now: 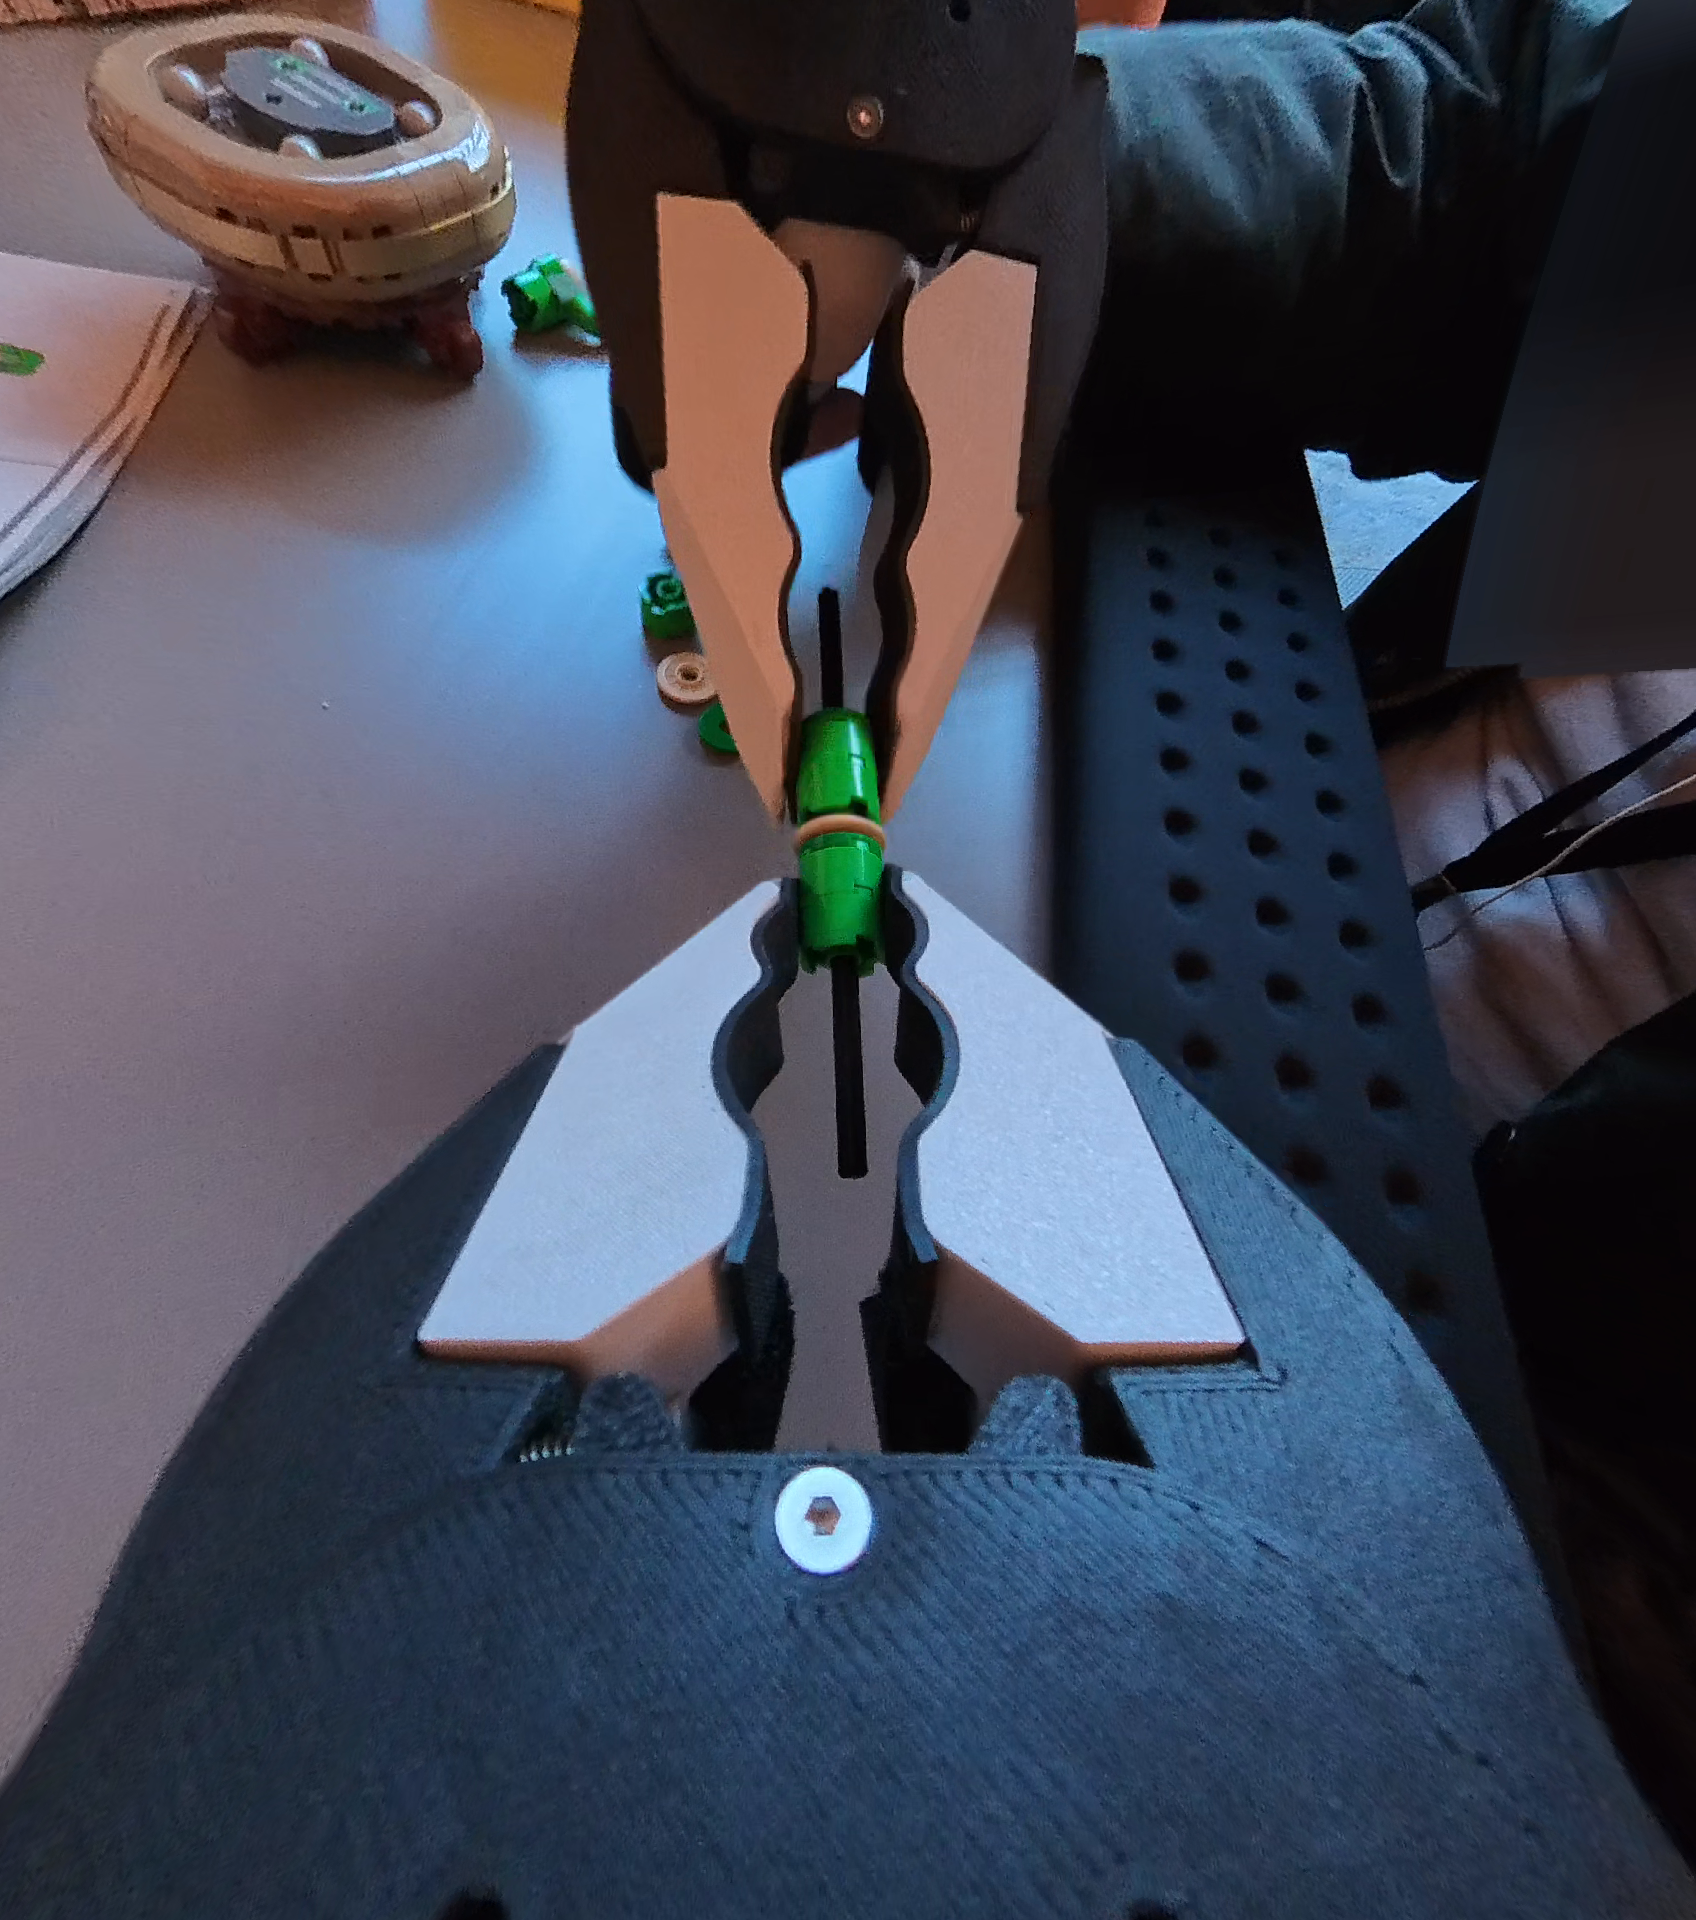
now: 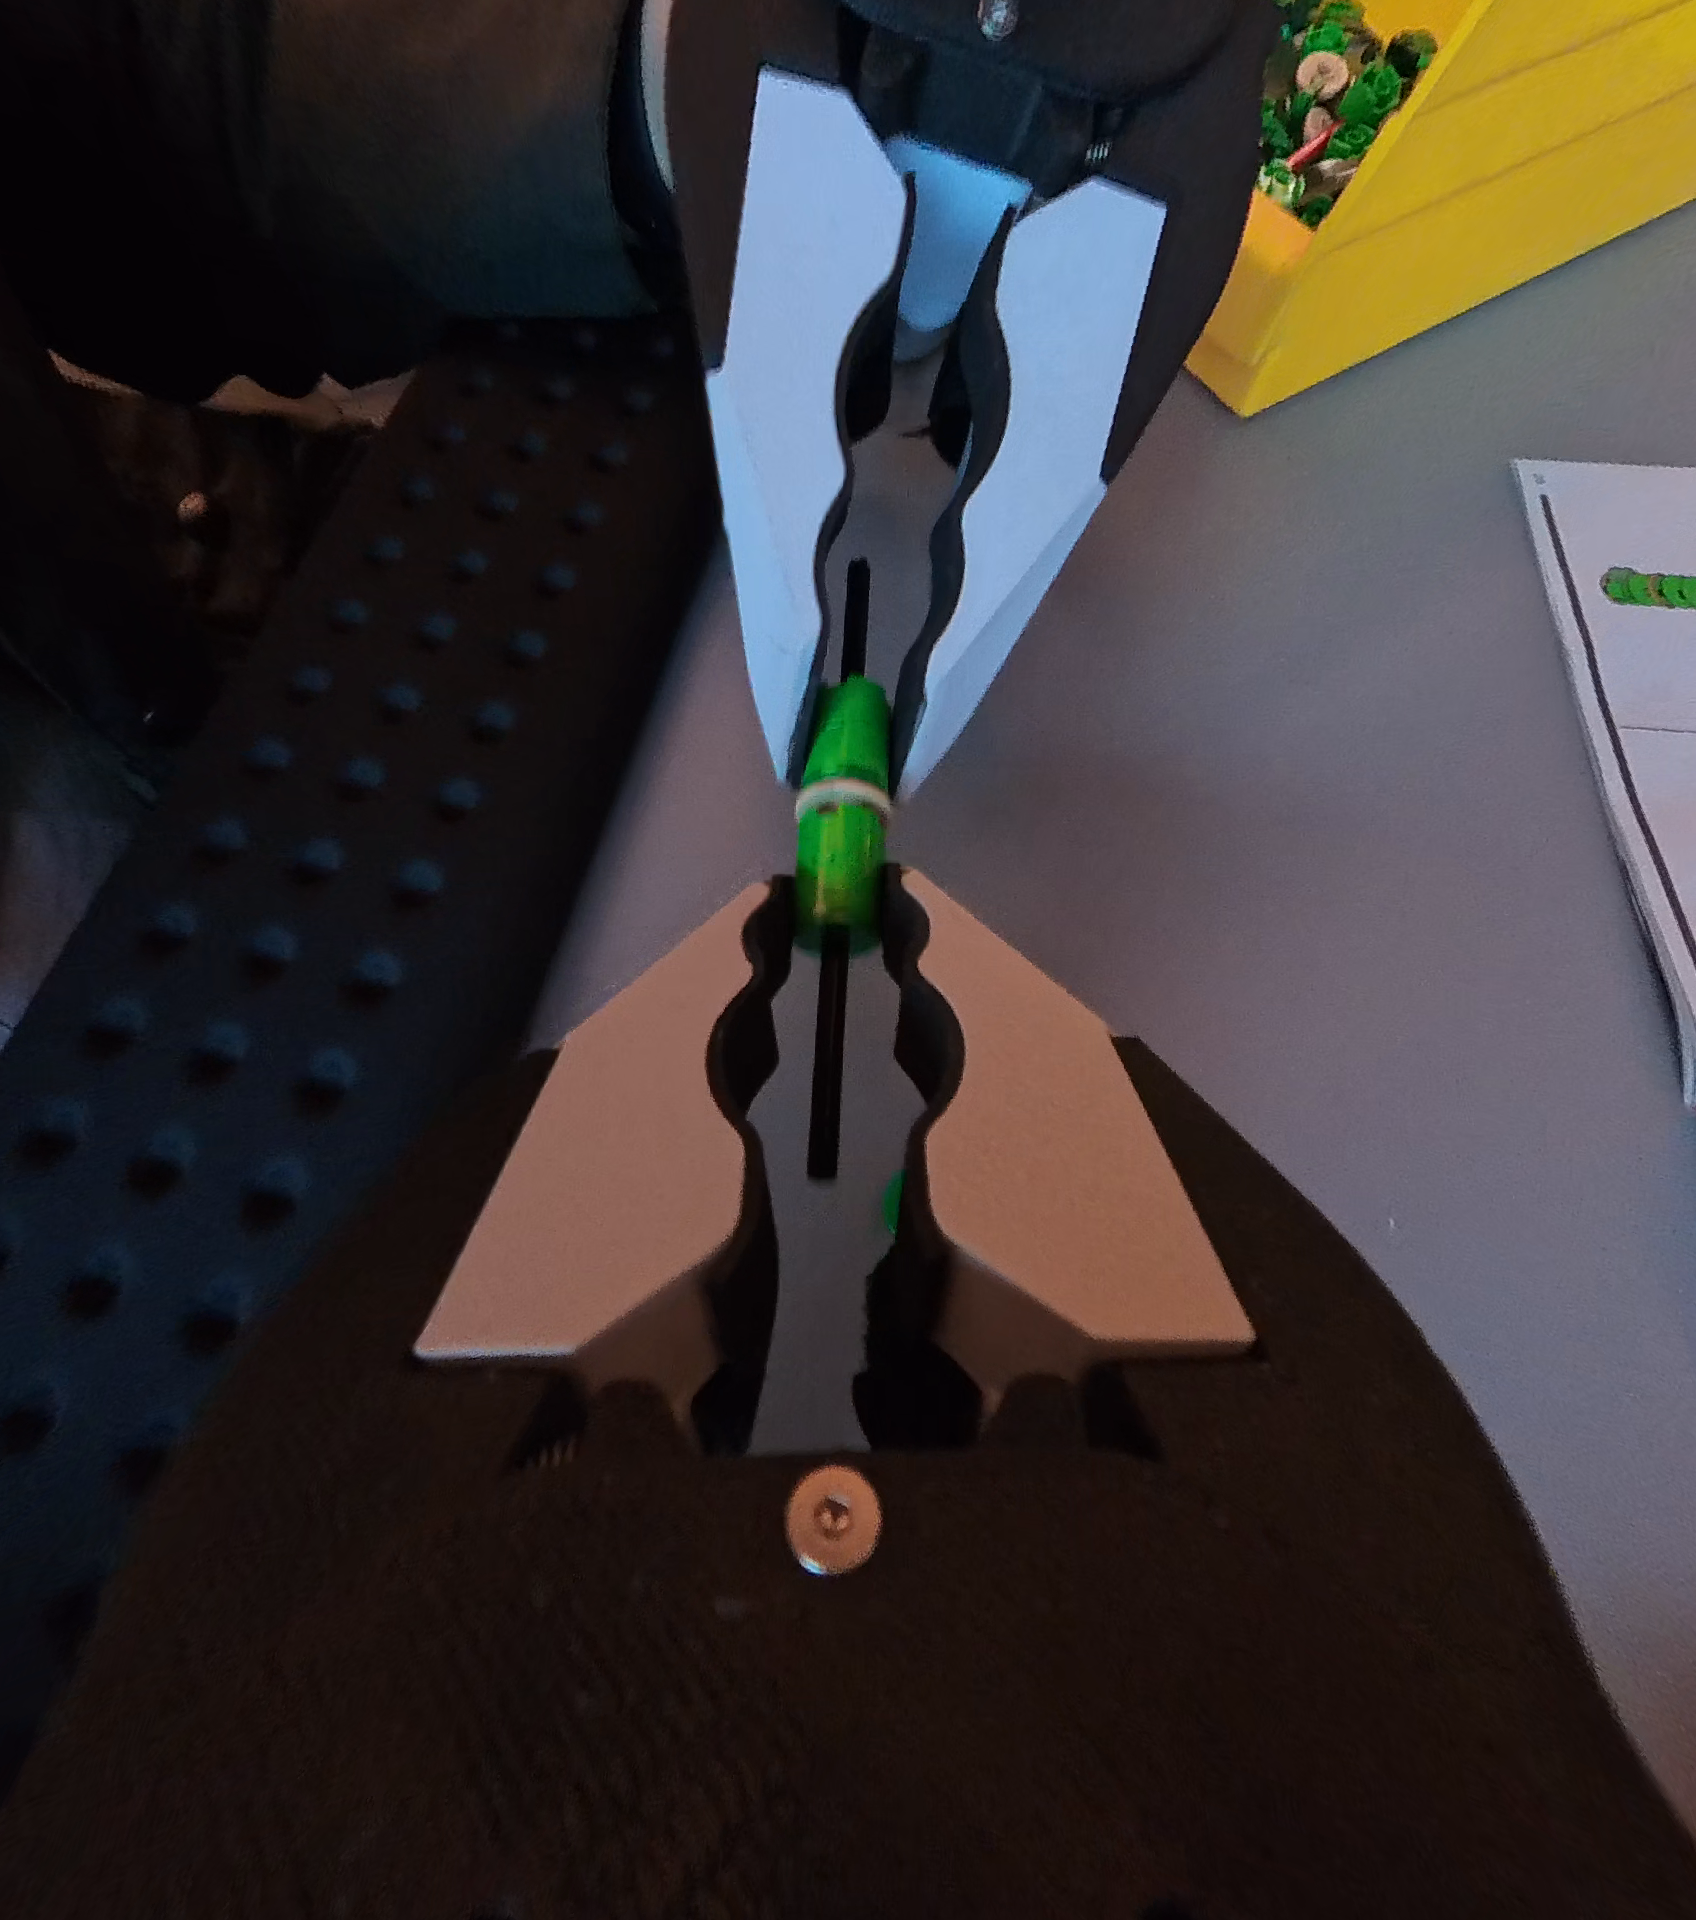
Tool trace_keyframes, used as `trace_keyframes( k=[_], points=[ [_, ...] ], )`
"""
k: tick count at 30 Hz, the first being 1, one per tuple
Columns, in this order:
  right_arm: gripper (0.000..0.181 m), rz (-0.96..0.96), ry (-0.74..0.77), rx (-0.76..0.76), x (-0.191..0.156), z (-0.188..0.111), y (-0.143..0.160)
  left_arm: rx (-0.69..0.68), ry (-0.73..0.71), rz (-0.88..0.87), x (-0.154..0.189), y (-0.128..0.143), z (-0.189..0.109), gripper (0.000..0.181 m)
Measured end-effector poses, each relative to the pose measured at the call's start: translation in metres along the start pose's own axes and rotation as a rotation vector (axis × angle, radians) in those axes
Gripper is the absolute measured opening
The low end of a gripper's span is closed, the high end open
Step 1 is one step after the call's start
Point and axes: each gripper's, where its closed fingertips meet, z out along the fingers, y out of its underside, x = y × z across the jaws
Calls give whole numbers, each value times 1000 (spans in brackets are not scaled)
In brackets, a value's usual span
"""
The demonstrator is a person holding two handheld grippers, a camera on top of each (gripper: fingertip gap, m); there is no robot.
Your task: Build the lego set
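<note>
A black axle [image 1: 849, 1070] carries two green cylindrical pieces with a thin tan ring [image 1: 839, 831] between them. My left gripper [image 1: 839, 909] is shut on the nearer green piece [image 1: 836, 914]. My right gripper [image 1: 831, 795] faces it tip to tip and is shut on the farther green piece [image 1: 831, 764]. In the right wrist view, my right gripper [image 2: 839, 904] grips its green piece [image 2: 836, 883], the left gripper [image 2: 844, 774] grips the other [image 2: 849, 732], and the axle [image 2: 828, 1070] runs back between my fingers. The assembly is held above the grey table.
A tan bowl-shaped build [image 1: 304, 177] on dark brown feet stands far left, next to an open instruction booklet [image 1: 13, 436]. Loose green pieces [image 1: 548, 296] and a tan round piece [image 1: 686, 681] lie on the table. A black perforated strip [image 1: 1239, 779] runs alongside. A yellow box of parts [image 2: 1446, 208] and the booklet [image 2: 1675, 779] show on the right. Only a small space, under 4 cm, lies between the two pairs of fingers.
</note>
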Motion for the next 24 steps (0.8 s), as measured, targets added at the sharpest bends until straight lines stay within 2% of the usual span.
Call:
trace_keyframes(
  k=[3, 5, 8, 11, 13, 24],
  points=[
    [7, 4, 24, -3, 7, -11, 11, 4, -19, -26, -6, 5, -6, 15],
    [11, 46, 16, 75, 10, -20, 5, 23, -11, -33, -6, 1, -7, 15],
    [30, 87, 9, 153, 12, -24, -10, 20, -10, -23, -5, 0, -5, 15],
    [28, 59, -2, 128, 7, -17, -10, 19, -7, -25, -4, 0, -4, 15],
    [17, 40, -11, 99, 4, -13, -7, 27, 3, -24, -3, -1, -4, 15],
    [15, 49, -28, 122, 3, -20, -12, 60, -12, 14, 0, -9, -7, 15]
  ],
)
